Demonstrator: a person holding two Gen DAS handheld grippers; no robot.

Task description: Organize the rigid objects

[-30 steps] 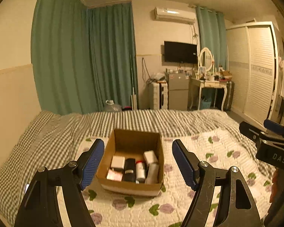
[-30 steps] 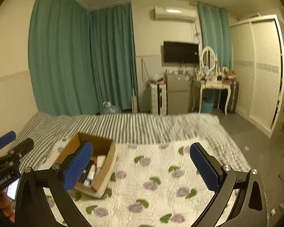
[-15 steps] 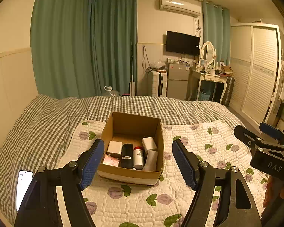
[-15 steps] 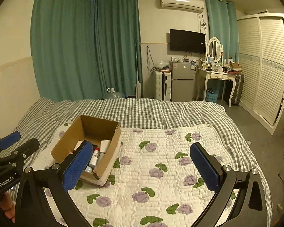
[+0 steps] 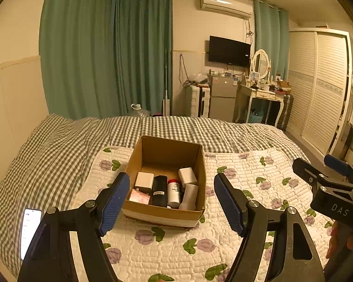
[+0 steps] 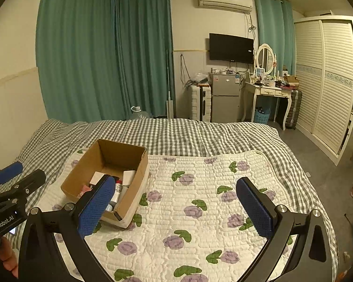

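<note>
An open cardboard box stands on the flowered quilt; it also shows in the right wrist view. Inside lie a white square box, a black bottle, a white bottle with a red cap, white containers and a pink item. My left gripper is open and empty, held above the box's near side. My right gripper is open and empty over the bare quilt, to the right of the box.
A lit phone lies on the checked bedspread at the left. Beyond the bed's far edge stand green curtains, a small fridge, a dressing table and a wardrobe.
Both grippers have risen and tilted downward, so the bed and box sit higher in view. Both stay open and empty. The box has not moved.
</note>
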